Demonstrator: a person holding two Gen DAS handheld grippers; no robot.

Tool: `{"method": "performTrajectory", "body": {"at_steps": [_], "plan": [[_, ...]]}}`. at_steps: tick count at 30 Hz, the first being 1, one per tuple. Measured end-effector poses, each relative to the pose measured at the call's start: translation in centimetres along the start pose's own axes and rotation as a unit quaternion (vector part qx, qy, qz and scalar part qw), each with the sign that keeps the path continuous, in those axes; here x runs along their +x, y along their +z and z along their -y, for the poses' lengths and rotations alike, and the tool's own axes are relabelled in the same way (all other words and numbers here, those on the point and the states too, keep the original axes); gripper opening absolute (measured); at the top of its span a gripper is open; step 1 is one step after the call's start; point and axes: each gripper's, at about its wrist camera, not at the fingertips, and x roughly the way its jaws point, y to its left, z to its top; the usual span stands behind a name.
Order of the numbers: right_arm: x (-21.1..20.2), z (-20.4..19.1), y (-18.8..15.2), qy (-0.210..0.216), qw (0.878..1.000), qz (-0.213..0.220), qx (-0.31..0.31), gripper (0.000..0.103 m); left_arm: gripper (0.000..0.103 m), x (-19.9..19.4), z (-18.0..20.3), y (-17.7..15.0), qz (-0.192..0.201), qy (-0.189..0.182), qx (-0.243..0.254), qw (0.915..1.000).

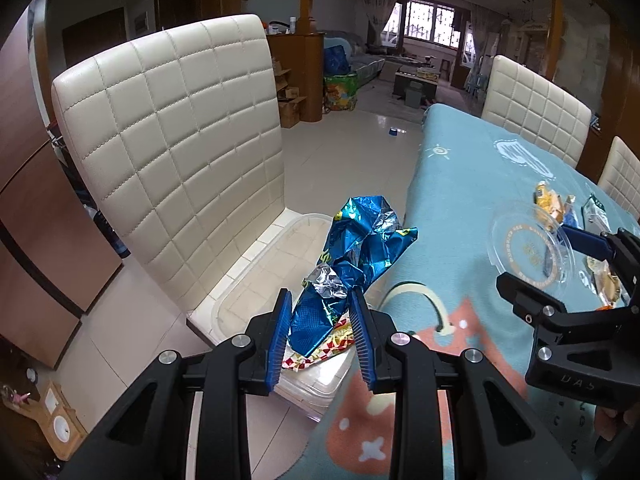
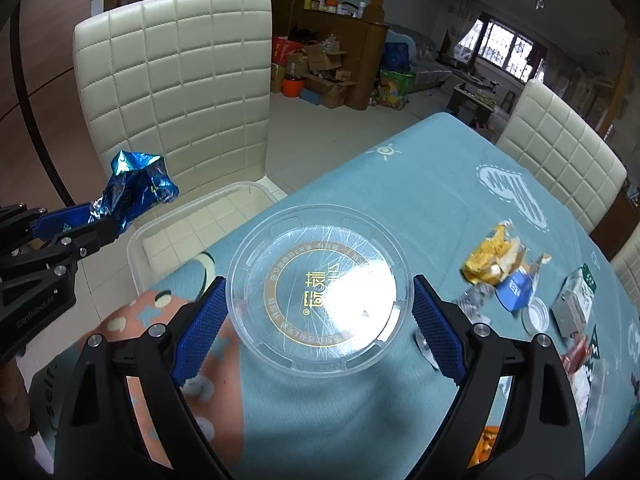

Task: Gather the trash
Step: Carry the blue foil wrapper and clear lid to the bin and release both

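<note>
Crumpled blue foil wrapper (image 1: 352, 264) pinched over a clear bin; round clear plastic lid (image 2: 320, 292) gripped above the table.

Leftmost: cream quilted chair (image 1: 172, 160), with the clear plastic bin (image 1: 256, 272) resting on its seat, already holding a red-and-yellow patterned wrapper (image 1: 320, 348). Above that bin: left gripper (image 1: 322, 340), angled downward, blue pads (image 1: 280, 340) squeezed tight on the lower end of the shiny blue-and-silver wrapper, crinkled bulk sticking up past the fingertips. Further right, over the blue patterned tablecloth (image 2: 432, 184): right gripper (image 2: 316, 320), also tilted down, jaws spread wide with both pads against opposite edges of the transparent lid, gold ring and lettering at its centre, glare across one side. Far right on the cloth: yellow wrapper (image 2: 492, 256), blue scrap (image 2: 516, 292), small white cap (image 2: 538, 314), grey-green carton (image 2: 576, 300), near one another.
</note>
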Motion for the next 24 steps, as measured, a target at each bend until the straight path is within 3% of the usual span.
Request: {"method": "performTrajectory", "body": {"at_steps": [8, 10, 11, 12, 24], "plan": [[1.7, -1.1, 1.6, 0.009, 1.0, 0.001, -0.012, 0.088, 0.033, 1.9, -1.1, 0.7, -0.013, 0.002, -0.005, 0.9999], [2.1, -1.2, 1.6, 0.01, 1.0, -0.001, -0.015, 0.088, 0.051, 2.2, -1.1, 0.9, -0.015, 0.008, -0.004, 0.9999], [2.3, -1.3, 1.6, 0.011, 1.0, -0.001, -0.017, 0.088, 0.066, 2.3, -1.2, 1.0, -0.011, 0.009, -0.004, 0.9999], [2.4, -1.4, 1.6, 0.012, 1.0, -0.002, -0.018, 0.088, 0.072, 2.3, -1.2, 1.0, -0.007, 0.009, -0.005, 0.9999], [3.3, -3.1, 2.1, 0.031, 0.999, -0.001, -0.043, 0.089, 0.073, 2.4, -3.7, 0.8, -0.002, 0.044, -0.024, 0.9987]]}}
